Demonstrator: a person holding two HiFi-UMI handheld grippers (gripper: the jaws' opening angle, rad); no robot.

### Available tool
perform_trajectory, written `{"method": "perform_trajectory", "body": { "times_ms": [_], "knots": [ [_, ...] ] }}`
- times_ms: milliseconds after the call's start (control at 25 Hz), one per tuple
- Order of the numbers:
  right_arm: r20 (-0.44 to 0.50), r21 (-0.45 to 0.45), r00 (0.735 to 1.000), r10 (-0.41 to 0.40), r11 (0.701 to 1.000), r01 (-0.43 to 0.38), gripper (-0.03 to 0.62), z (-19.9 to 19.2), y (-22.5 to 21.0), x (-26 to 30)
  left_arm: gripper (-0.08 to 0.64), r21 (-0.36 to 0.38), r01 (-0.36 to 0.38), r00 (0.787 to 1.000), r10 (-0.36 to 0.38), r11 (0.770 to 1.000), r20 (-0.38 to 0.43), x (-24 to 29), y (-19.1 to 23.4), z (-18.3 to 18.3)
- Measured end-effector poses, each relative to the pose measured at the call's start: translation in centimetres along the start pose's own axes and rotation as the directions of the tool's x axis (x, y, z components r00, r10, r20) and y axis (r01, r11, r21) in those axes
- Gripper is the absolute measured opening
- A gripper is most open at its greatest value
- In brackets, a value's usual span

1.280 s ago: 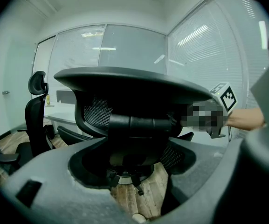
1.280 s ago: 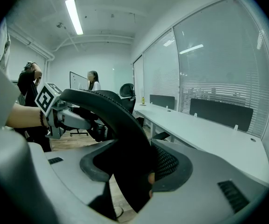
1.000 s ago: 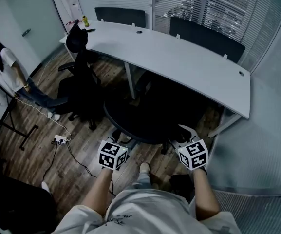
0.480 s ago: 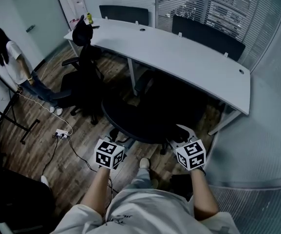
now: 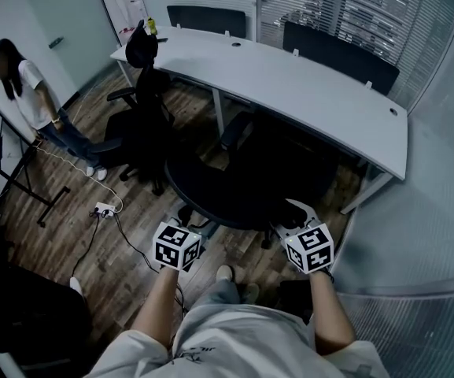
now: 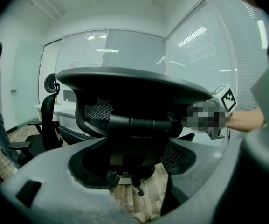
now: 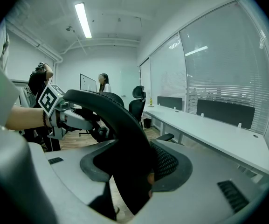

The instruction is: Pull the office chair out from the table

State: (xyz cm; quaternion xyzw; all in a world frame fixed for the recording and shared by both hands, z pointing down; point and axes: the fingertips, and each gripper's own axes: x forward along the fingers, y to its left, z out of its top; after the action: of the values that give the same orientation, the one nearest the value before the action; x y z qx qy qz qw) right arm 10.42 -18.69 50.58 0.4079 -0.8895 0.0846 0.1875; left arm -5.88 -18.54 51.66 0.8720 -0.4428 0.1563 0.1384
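Observation:
A black mesh office chair (image 5: 238,183) stands in front of me, its seat partly under the long white table (image 5: 305,93). My left gripper (image 5: 189,228) is at the left end of the curved backrest rim (image 6: 125,84) and my right gripper (image 5: 293,215) at the right end. In the right gripper view the rim (image 7: 120,125) runs between the two grey jaws, which are shut on it. In the left gripper view the dark backrest (image 6: 132,123) fills the gap between the jaws, under the rim.
A second black chair (image 5: 136,120) stands to the left at the table's end. A person (image 5: 30,93) stands by the left wall, with a cable and power strip (image 5: 105,209) on the wood floor. A curved glass wall (image 5: 423,211) closes in the right side.
The table and the second chair have slid a little away and to the right in the head view. The chair has kept its place against both grippers. My feet have shifted back.

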Motion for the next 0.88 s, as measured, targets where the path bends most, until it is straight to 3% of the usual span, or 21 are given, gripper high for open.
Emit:
{"method": "perform_trajectory", "body": {
  "times_ms": [880],
  "knots": [
    [-0.015, 0.018, 1.000, -0.021, 1.000, 0.021, 0.198, -0.9, 7.0, -1.8, 0.325, 0.008, 0.022, 1.000, -0.022, 1.000, 0.008, -6.3, 0.1, -2.7]
  ]
}}
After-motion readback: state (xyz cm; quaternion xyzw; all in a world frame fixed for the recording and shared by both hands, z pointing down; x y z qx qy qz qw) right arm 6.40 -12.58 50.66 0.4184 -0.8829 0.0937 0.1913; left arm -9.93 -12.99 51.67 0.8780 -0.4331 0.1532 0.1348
